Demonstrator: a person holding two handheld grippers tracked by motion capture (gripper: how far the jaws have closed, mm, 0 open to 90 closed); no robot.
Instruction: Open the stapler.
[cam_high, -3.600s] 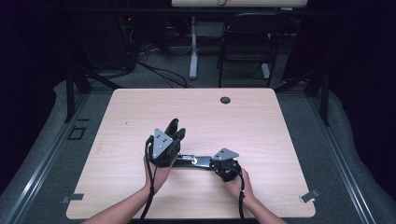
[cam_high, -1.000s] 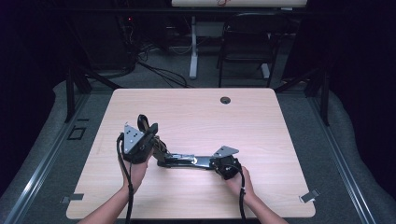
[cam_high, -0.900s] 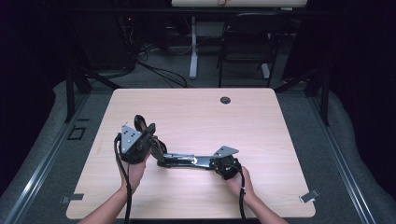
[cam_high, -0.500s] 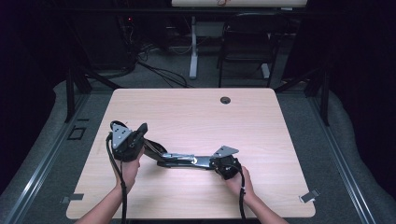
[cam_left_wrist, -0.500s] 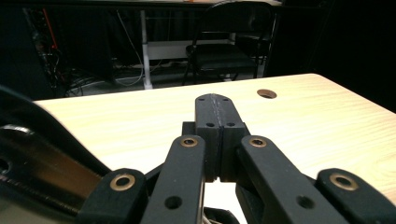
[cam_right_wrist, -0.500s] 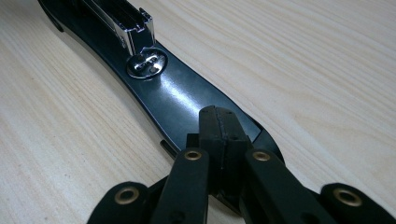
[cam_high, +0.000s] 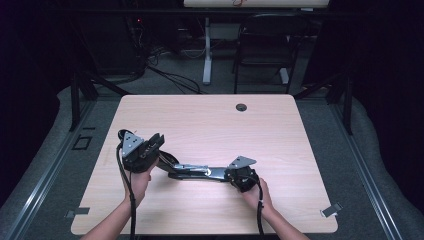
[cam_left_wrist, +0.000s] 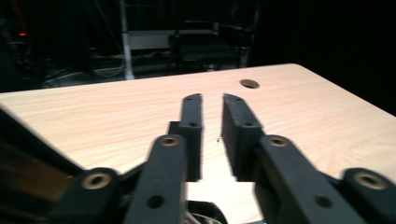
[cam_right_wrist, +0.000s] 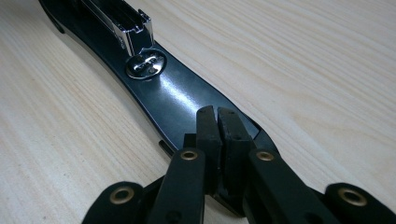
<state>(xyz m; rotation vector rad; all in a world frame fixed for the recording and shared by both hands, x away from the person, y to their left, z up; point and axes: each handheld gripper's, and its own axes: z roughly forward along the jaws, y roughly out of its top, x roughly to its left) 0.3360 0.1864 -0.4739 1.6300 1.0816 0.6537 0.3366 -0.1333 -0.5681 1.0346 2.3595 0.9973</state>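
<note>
Writing or brand marks cannot be read on anything in the high view. A pale wood-grain desk is seen there, with a round cable hole near its far edge, grey carpet around it and a dark room behind, where a black chair, a white post and loose cables on the floor are made out. A black stapler, opened out flat, lies near the front of the desk between the two hands. The right tool is held at the stapler's right end, with its grey plate on top. The left tool is lifted at the stapler's left end, clear of the desk, and nothing is seen between its jaws.

From the left gripper view, the left tool is shown with its jaws a narrow gap apart; they have just been opening, and only bare desk is seen between them. The cable hole lies ahead, and the chair and the dark room lie beyond the far edge.

From the right gripper view, the right tool is shown with its jaws drawn together on the glossy black base of the stapler. A chrome rail and a round metal plate are seen farther along the base; no lettering can be read on them. Wood grain of the desk runs on both sides.
</note>
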